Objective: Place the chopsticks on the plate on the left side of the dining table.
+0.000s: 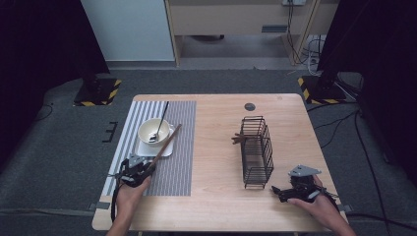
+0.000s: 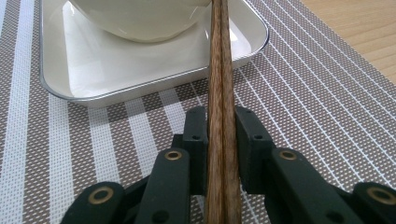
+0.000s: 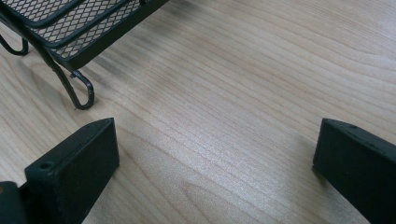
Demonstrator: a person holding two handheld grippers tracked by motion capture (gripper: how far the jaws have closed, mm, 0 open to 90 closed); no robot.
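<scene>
Left gripper (image 2: 222, 140) clamps two wooden chopsticks (image 2: 220, 70), near the table's (image 1: 216, 196) front-left corner; they run forward past one bowl (image 1: 153, 131). Right gripper (image 3: 215, 154) spread wide, nothing held.

The bowl (image 2: 140, 18) is cut off by the top edge.

You have a light wooden table (image 1: 216, 196); a striped placemat (image 1: 174, 172) covers its left of frame, a black wire rack (image 1: 256, 152) stands right of centre, a dark round disc (image 1: 250, 106) near the far edge
</scene>
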